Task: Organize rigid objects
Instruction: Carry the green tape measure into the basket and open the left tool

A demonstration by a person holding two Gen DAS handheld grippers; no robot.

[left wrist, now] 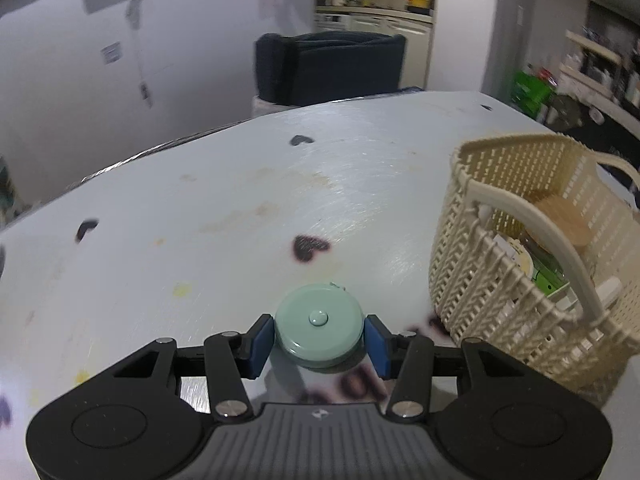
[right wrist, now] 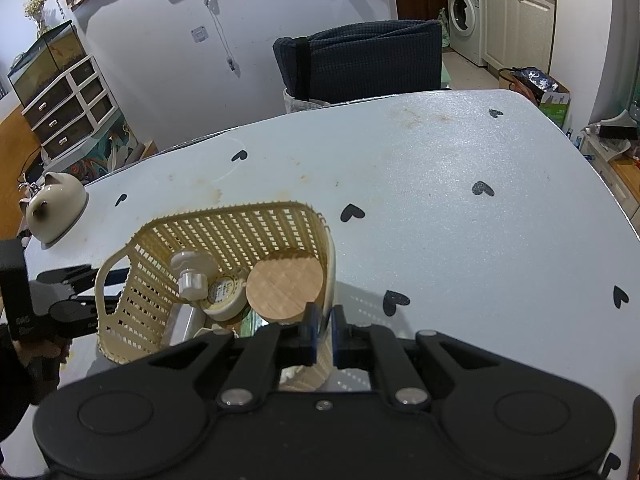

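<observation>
My left gripper (left wrist: 319, 336) is shut on a round mint-green tape measure (left wrist: 319, 330), held just above the table to the left of the beige woven basket (left wrist: 516, 184). My right gripper (right wrist: 324, 330) is shut on the basket's near right rim (right wrist: 329, 264). The basket holds a round wooden lid (right wrist: 285, 292), a cream round tin (right wrist: 222, 294), a white knobbed piece (right wrist: 192, 272) and other small items. The left gripper (right wrist: 68, 300) shows at the basket's left side in the right wrist view.
The white table (right wrist: 460, 208) has black heart prints and brown stains. A cat-shaped ceramic pot (right wrist: 54, 208) sits at its far left corner. A dark blue chair (right wrist: 360, 60) stands behind the far edge.
</observation>
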